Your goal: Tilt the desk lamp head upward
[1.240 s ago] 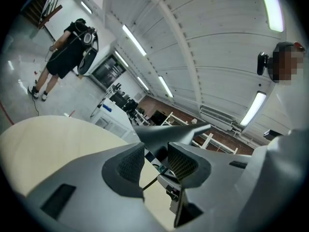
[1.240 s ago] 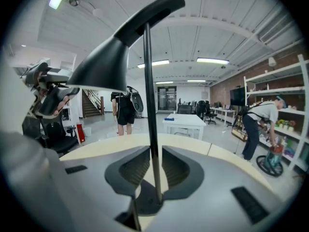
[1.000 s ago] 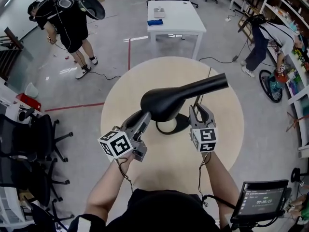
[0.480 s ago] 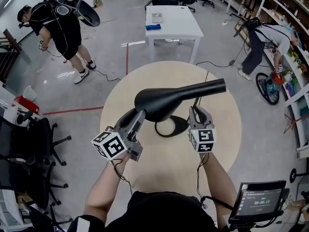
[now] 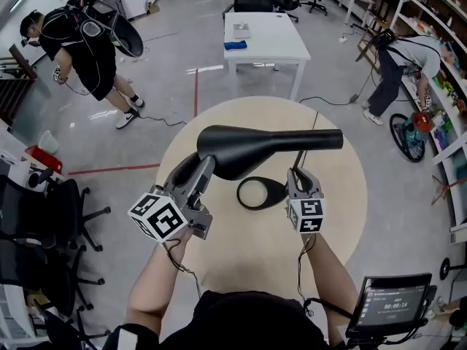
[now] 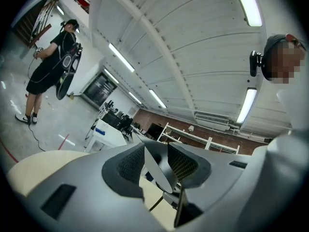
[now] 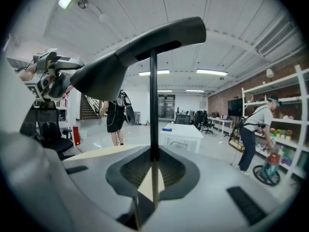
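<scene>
A black desk lamp stands on the round beige table [image 5: 241,257]. Its long head [image 5: 244,150] lies about level above its oval base [image 5: 252,194]. My left gripper [image 5: 197,177] is shut on the head's left end; in the left gripper view a thin edge of the lamp head [image 6: 159,170] is pinched between the pads. My right gripper [image 5: 299,173] has just been closing on the lamp's thin upright stem [image 7: 153,105], which stands between its pads. The lamp head [image 7: 125,64] rises overhead in the right gripper view.
A black cable [image 5: 314,122] runs off the table's far edge. Beyond it is a white table [image 5: 263,35]. A person [image 5: 87,46] stands at back left, another [image 5: 398,57] by shelves at right. Office chairs [image 5: 44,210] sit at left and a screen [image 5: 387,301] at lower right.
The lamp head has swung upward from sloping down-left to about level. My left gripper rose with it. My right gripper has stayed at the stem.
</scene>
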A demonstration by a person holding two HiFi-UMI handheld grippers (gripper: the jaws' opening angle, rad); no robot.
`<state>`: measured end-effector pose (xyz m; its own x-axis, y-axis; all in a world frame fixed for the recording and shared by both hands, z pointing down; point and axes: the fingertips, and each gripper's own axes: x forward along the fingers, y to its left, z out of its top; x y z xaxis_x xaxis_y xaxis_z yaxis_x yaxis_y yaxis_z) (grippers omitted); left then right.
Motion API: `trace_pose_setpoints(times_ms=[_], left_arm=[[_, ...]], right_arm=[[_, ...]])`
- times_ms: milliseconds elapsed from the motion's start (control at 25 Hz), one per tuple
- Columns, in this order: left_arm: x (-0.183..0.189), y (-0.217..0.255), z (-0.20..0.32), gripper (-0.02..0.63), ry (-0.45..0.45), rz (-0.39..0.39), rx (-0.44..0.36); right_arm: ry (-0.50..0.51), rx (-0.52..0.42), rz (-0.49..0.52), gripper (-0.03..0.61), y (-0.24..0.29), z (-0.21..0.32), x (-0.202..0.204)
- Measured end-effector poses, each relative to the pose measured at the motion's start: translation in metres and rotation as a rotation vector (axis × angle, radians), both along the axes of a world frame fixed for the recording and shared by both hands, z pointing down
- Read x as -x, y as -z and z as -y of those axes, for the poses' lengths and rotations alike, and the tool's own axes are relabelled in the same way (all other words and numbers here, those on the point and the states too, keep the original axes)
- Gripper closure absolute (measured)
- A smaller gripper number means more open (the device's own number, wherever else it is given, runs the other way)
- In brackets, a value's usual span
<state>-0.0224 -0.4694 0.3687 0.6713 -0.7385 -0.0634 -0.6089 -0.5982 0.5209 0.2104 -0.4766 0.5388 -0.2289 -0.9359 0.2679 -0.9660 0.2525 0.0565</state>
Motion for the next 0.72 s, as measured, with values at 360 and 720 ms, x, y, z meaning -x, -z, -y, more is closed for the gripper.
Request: trace_pose_setpoints(times_ms=[360,720], left_arm=[[0.004,0.037,0.003,0.456,0.023,-0.015,-0.061],[0.006,0.027,0.008,0.456,0.027,-0.010,-0.058]], right_arm=[[0.002,0.021,0.010,0.534,-0.005,0.000,0.005],[-0.018,0.029,0.040,0.534,0.011,0.000,0.007]])
